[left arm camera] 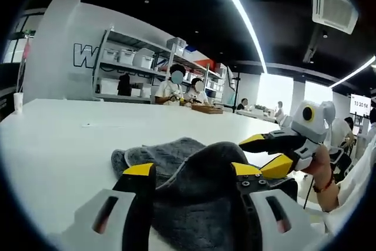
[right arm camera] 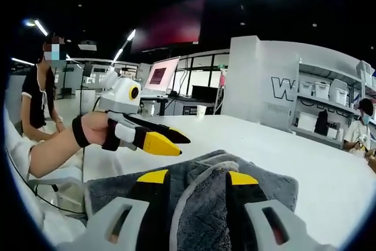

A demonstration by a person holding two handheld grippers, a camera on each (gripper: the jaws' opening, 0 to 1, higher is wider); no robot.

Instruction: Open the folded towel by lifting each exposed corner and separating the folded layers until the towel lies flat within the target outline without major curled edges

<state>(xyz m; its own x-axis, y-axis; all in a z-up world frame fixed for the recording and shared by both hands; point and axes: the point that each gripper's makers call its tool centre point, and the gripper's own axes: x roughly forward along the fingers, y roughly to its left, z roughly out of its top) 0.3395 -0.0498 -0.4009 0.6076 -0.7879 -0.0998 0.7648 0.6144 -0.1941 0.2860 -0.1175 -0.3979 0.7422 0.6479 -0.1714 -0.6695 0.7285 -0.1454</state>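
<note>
Left gripper view, near to far: left claw [left arm camera: 194, 171], yellow-tipped black jaws on white bodies, clamped on a raised fold of the dark grey terry-cloth towel [left arm camera: 176, 163], which bulges between the jaws. Towel partly folded, lying on the near part of the white table [left arm camera: 70, 139]. Right claw [left arm camera: 271, 152] entering from the right, held in a person's hand [left arm camera: 320, 168], jaws apart just above the towel's far edge. Beyond the table: white shelving with storage boxes [left arm camera: 135, 63]; seated people; long ceiling light strip [left arm camera: 241, 16].

Right gripper view, near to far: right claw [right arm camera: 191, 177] with jaws apart, a lifted towel fold [right arm camera: 205, 204] with pale edge trim rising between them; grip not certain. Left claw [right arm camera: 170, 140] on the left, above the towel. Standing person [right arm camera: 38, 95]; monitor screens [right arm camera: 164, 74].
</note>
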